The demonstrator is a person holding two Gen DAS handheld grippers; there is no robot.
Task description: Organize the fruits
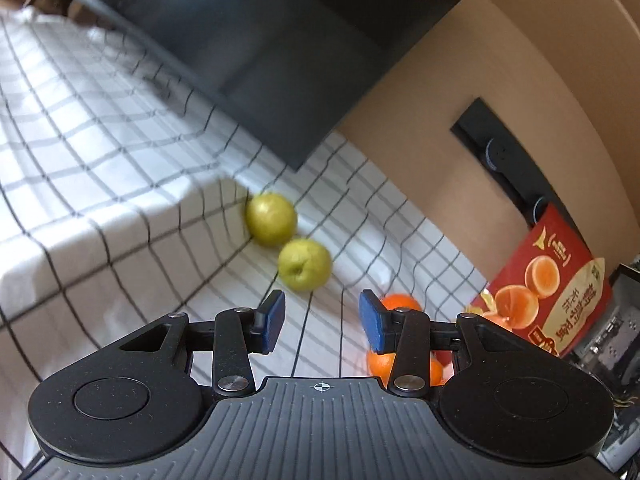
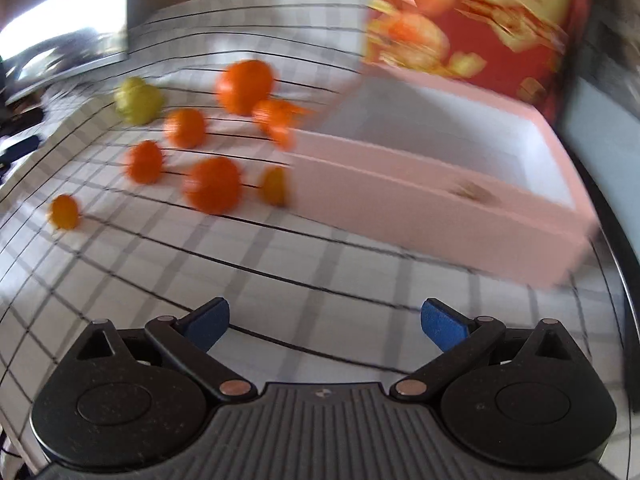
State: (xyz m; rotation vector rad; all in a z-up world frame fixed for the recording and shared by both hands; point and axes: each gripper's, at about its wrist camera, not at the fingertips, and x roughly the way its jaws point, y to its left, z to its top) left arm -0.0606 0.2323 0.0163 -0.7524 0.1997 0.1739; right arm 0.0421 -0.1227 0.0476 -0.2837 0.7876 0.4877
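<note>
Two yellow-green fruits [image 1: 271, 219] [image 1: 305, 265] lie side by side on the checked cloth, just ahead of my left gripper [image 1: 320, 312]. Its blue pads stand partly apart with only cloth between them. An orange [image 1: 400, 303] peeks out behind its right finger and another orange [image 1: 380, 362] shows lower down. In the right wrist view several oranges [image 2: 213, 185] are scattered on the cloth, with a green fruit [image 2: 138, 100] at the far left. An open pink box [image 2: 440, 208] with nothing visible inside stands right of them. My right gripper [image 2: 326, 316] is open wide over bare cloth.
A dark monitor [image 1: 260, 40] tilts over the cloth behind the green fruits. A red carton printed with oranges [image 1: 548, 284] stands at the right, behind the pink box in the right wrist view [image 2: 472, 12]. A beige wall with a black panel [image 1: 504, 160] closes the back.
</note>
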